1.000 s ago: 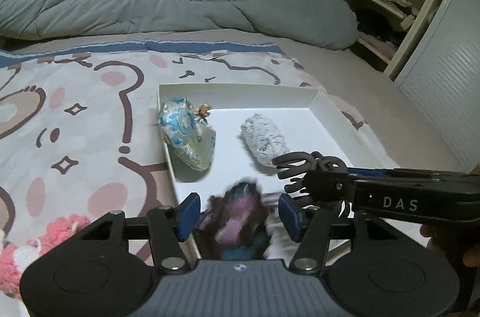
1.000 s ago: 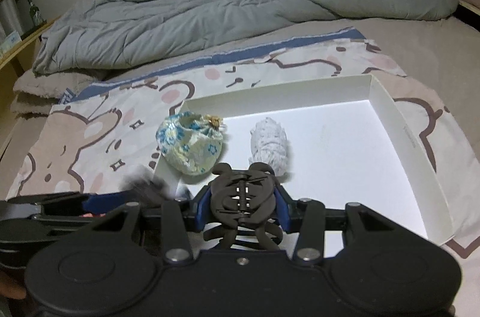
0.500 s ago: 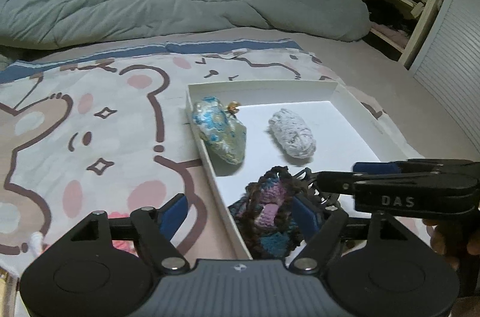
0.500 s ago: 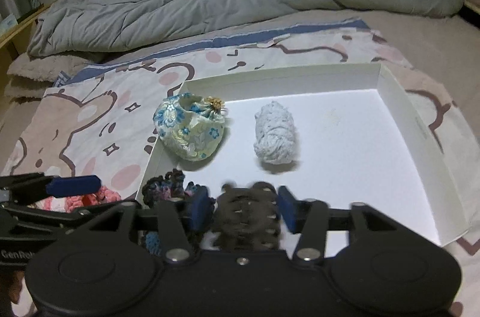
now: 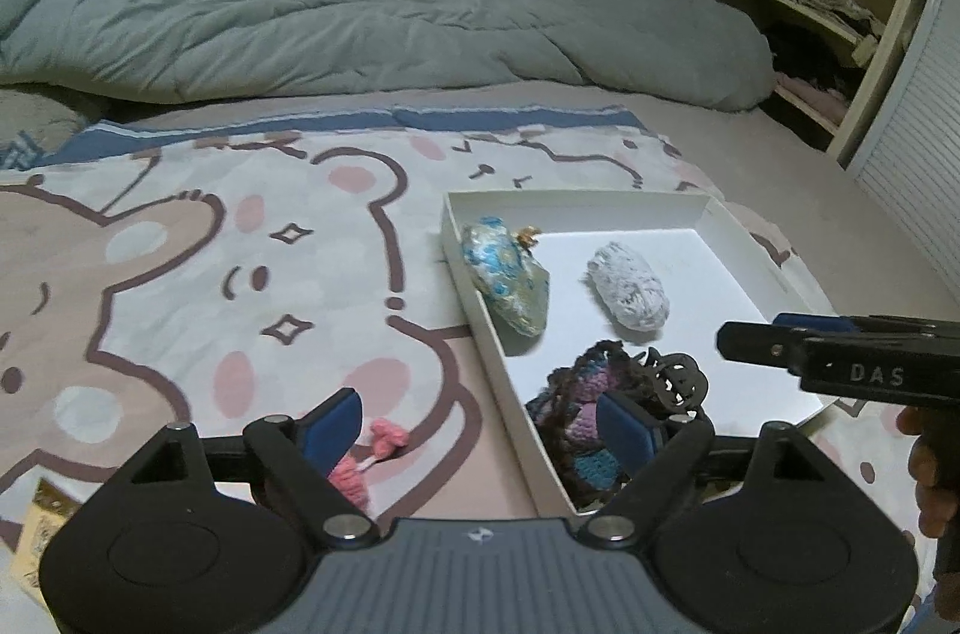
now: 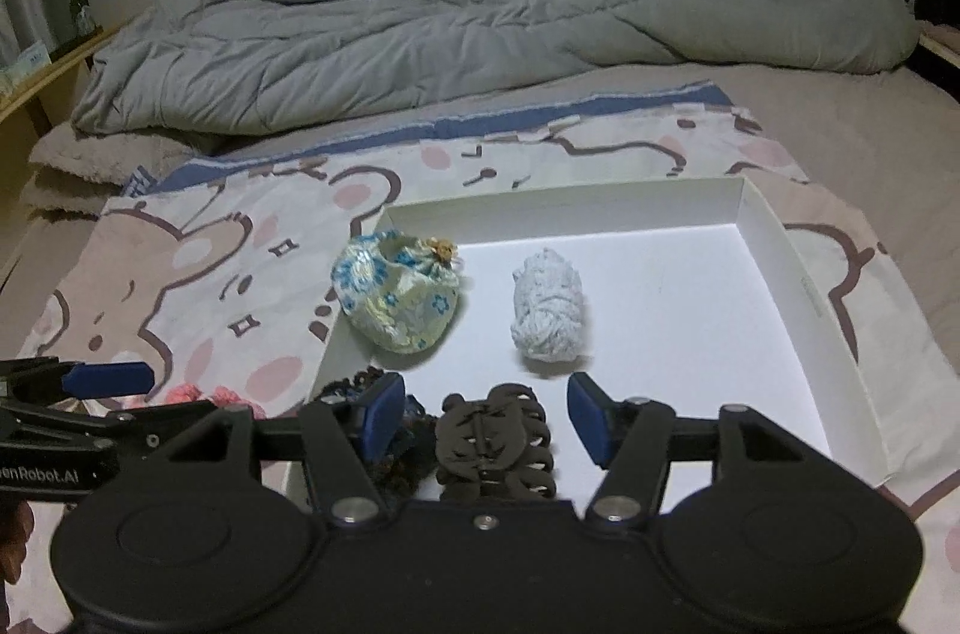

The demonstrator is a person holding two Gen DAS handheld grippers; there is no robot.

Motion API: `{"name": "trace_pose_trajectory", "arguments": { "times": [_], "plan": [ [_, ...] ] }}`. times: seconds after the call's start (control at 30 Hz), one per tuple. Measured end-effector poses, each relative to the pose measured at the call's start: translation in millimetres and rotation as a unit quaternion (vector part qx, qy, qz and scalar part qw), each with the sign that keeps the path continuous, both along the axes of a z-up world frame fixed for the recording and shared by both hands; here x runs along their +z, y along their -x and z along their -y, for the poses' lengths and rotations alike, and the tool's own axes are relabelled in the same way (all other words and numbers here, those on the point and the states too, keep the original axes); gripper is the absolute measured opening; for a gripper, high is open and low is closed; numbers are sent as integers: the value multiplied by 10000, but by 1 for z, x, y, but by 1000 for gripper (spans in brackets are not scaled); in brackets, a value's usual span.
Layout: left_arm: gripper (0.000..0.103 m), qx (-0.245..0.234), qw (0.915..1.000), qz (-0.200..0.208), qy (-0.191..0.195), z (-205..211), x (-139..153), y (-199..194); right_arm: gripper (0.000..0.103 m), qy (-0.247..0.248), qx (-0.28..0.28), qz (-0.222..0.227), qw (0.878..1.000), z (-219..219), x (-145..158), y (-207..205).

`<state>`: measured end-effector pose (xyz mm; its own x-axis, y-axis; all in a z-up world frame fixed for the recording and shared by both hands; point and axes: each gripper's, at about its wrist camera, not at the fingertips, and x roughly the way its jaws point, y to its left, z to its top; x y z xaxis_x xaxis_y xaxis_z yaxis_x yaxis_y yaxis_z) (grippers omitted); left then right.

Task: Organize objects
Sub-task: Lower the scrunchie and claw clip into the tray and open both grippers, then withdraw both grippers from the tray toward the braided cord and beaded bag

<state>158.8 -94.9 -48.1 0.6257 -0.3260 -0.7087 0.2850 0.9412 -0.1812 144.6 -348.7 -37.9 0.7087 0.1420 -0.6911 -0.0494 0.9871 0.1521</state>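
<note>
Both of your claws have let go since a second ago: the left claw (image 5: 480,430), which was closed around the dark crocheted piece (image 5: 579,406), now stands wide open with nothing between its pads, and the right claw (image 6: 480,415), which was clamped on the brown hair clip (image 6: 493,445), is spread open with the clip lying loose between its fingers on the floor of the white box (image 6: 804,274). The crocheted piece sits in the near left corner of that box, touching the clip, while the floral pouch (image 6: 396,298) leans against the left wall farther back and the pale yarn bundle (image 6: 549,313) lies near the middle, well apart from the far and right walls. Outside the box, on the bear-print blanket (image 5: 180,274), a pink knitted item (image 5: 360,466) lies just below and inside your left claw's opening, partly hidden behind its left finger. That is the relation your next pick probably turns on: the pink item is on the left side, outside the box's left wall, so your left claw is much the nearer one, and the right claw would have to cross the box to reach it. How its long axis lies cannot be told, since only part of it shows.
</note>
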Motion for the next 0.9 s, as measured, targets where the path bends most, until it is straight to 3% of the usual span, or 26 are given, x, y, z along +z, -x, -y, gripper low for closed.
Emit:
{"name": "trace_pose_trajectory", "arguments": {
  "times": [0.33, 0.57, 0.9],
  "plan": [
    [94, 238, 9993, 248, -123, -36, 23, 23, 70, 4, 122, 323, 9994, -9, 24, 17],
    [102, 412, 9982, 371, -223, -59, 33, 33, 82, 136, 222, 392, 9989, -23, 33, 27],
    [103, 457, 9970, 420, -454, -77, 40, 50, 90, 196, 559, 435, 9973, -53, 40, 39]
  ]
}}
